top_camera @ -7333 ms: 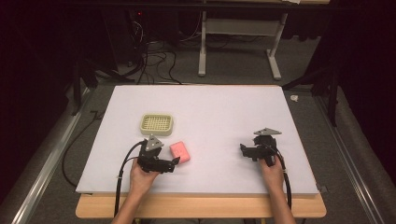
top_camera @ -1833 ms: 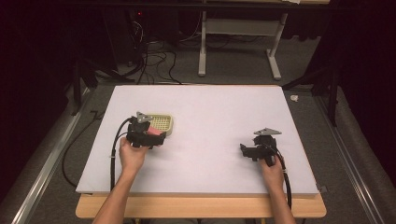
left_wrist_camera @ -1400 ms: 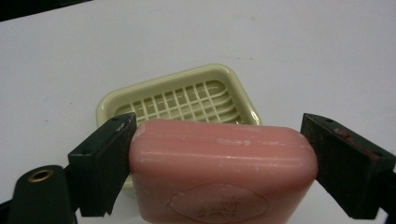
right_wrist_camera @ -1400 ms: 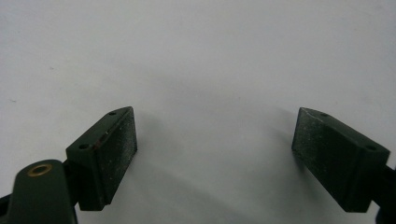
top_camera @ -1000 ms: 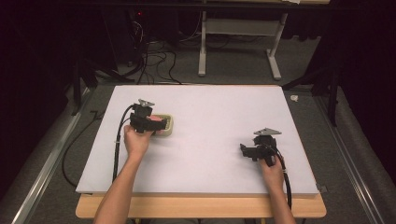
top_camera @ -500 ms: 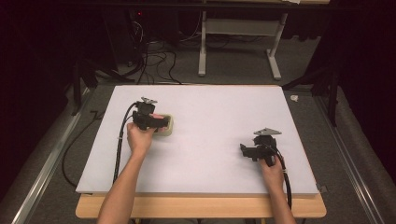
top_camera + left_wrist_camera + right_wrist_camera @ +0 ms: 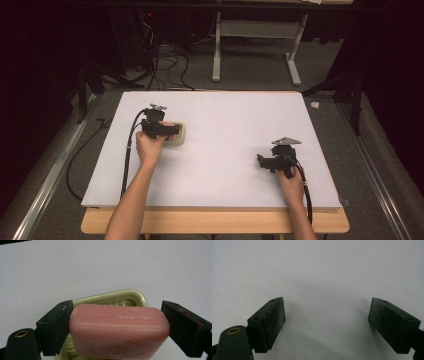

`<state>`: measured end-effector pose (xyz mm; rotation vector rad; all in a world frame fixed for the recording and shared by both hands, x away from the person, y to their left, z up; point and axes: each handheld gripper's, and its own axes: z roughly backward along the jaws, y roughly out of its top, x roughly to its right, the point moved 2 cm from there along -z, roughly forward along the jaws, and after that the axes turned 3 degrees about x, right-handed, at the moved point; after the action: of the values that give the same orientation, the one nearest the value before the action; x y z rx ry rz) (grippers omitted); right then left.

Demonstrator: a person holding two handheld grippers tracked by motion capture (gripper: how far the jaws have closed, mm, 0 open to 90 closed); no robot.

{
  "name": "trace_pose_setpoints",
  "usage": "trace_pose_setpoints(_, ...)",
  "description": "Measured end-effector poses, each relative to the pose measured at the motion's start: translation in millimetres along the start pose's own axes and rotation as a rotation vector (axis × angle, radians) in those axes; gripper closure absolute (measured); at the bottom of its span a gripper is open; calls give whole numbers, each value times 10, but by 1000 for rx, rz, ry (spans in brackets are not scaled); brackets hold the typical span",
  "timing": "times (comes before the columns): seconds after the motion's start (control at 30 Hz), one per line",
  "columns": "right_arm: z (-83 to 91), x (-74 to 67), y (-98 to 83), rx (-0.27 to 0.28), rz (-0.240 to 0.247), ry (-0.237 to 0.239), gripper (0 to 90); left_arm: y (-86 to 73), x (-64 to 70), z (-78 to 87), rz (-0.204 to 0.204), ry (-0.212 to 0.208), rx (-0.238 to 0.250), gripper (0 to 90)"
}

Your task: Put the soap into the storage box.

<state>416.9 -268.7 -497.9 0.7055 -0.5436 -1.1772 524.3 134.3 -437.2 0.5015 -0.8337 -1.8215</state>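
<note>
Pink soap [image 7: 117, 332] sits clamped between the two black jaws of the left gripper [image 7: 117, 327], one pad pressed on each short end, in the lower middle of the left gripper view. The bar has rounded corners, faint ridges along its top and an oval stamp on its near face; the stamp's wording is too blurred to read. Behind and below the bar lies a pale yellow-green dish [image 7: 125, 296] with a slatted bottom, its rim showing above the soap and a bit of it at the lower left of the bar. Whether the soap touches the dish cannot be told. In the high view the left gripper [image 7: 167, 131] is left of centre on the white table [image 7: 230, 125], held over the dish [image 7: 179, 139], of which a pale corner shows at the gripper's right; the soap there is only a pinkish sliver under the gripper. The left hand [image 7: 149, 149] grips the tool from below in the frame, and a black cable runs down the table's left part. Further right, in the lower right of the high view, the right gripper [image 7: 261, 161] rests near the table's front edge, well apart from the dish, with a grey plate on top. In the right gripper view its jaws stand wide apart with nothing between them, bare white table beyond.
</note>
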Motion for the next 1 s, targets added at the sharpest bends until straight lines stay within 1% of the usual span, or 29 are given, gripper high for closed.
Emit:
trace_pose_setpoints(0.07, 0, 0, 0, 0, 0, 0, 146, 0, -10, -10, 9, 1, 1, 137)
trace_pose_setpoints(0.13, 0, -1, 0, 0, -2, 0, 146, 0, -12, -19, 9, 10, 4, 137)
trace_pose_setpoints(0.2, 1, -1, 0, 0, -2, 0, 146, -2, -8, -33, 3, 35, 3, 136)
trace_pose_setpoints(0.23, 0, -1, 0, 0, -2, 0, 146, -3, -6, -37, -4, 49, 1, 135)
trace_pose_setpoints(0.3, 0, 0, 0, 0, 0, 0, 146, -2, 4, -24, -27, 50, 11, 123)
trace_pose_setpoints(0.37, 0, -1, 0, 0, -2, 0, 146, 0, 12, -11, -38, 54, 15, 104)
trace_pose_setpoints(0.43, 0, -1, 0, 0, -2, 0, 146, -1, 11, -10, -40, 53, 13, 101)
trace_pose_setpoints(0.47, 0, -1, 0, 0, 0, 0, 146, -16, 3, -25, -39, 53, -3, 99)
trace_pose_setpoints(0.5, 0, -1, 0, 0, 0, 0, 146, -21, 3, -30, -41, 56, -8, 98)
trace_pose_setpoints(0.6, 0, -1, 0, 0, 0, 0, 146, -33, 18, -45, -55, 60, -18, 97)
trace_pose_setpoints(0.7, 0, -1, 0, 0, 0, 0, 146, -31, 50, -35, -61, 57, -11, 98)
trace_pose_setpoints(0.83, 0, -1, 0, 0, 0, 0, 146, -30, 88, 12, -79, 50, 4, 99)
trace_pose_setpoints(1.0, 0, -1, 0, 0, 0, 0, 146, -52, 107, 97, -82, 33, 33, 108)
